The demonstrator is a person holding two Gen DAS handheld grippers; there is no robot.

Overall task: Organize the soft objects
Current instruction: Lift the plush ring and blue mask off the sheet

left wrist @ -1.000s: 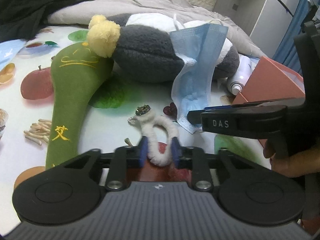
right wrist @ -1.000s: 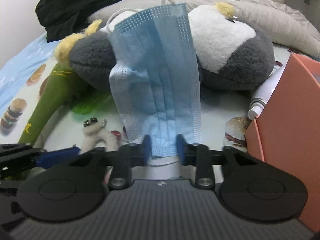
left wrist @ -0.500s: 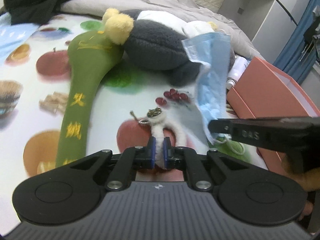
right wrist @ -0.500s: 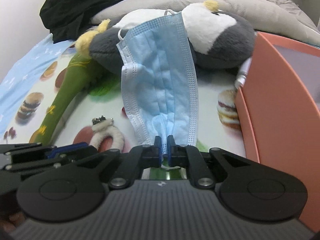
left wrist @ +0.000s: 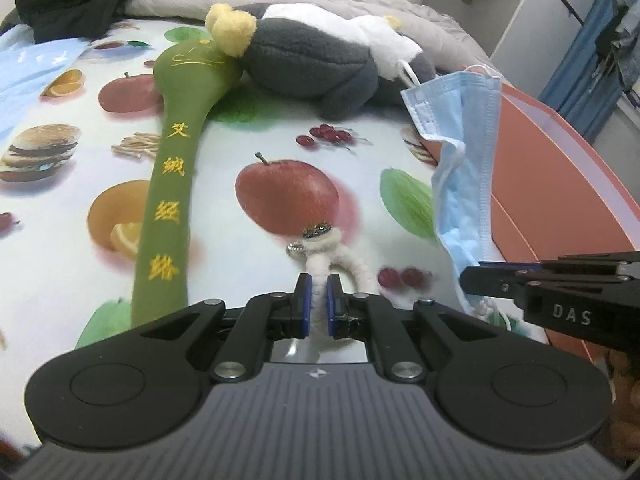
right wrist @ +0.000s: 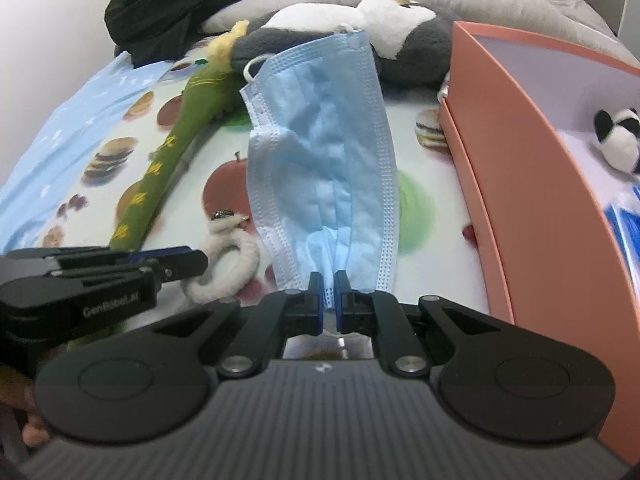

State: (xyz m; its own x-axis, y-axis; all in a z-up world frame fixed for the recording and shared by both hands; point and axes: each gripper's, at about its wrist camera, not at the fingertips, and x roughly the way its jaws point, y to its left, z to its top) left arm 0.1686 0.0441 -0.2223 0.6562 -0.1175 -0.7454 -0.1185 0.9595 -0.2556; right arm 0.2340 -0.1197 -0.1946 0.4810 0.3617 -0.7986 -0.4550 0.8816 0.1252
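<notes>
Blue pleated non-woven fabric: a surgical face mask (right wrist: 320,152) is pinched at its lower edge by the right claw (right wrist: 329,300), jaws closed on the material, the rest of the mask standing up and away from the claw above the fruit-printed bedsheet (left wrist: 72,208). A white fuzzy hair tie with a metal charm (left wrist: 320,256) is clamped in the left claw (left wrist: 316,308), jaws closed on one strand, the loop hanging free beside it. Both items appear lifted clear of the sheet.

The salmon-pink box (right wrist: 516,168) lies just right of the mask; a small panda plush (right wrist: 618,136) and something blue are already inside. The step in hand is judged to be carrying both items over to the box.

Notes for doing it well:
- The mask is held by a narrow pinch only; a slow, level carry is advised so the fabric is not flung or slipped out.
- The mask's free end and ear loop (right wrist: 256,68) should be taken over the box wall, not dragged against it.
- The right claw should be opened first, well inside the box, then drawn aside to give the left claw room.
- The hair tie's charm may snag; release should be made low.

Left on the bed: a green embroidered plush mallet (left wrist: 168,184) and a grey-and-white plush toy (left wrist: 316,60).
</notes>
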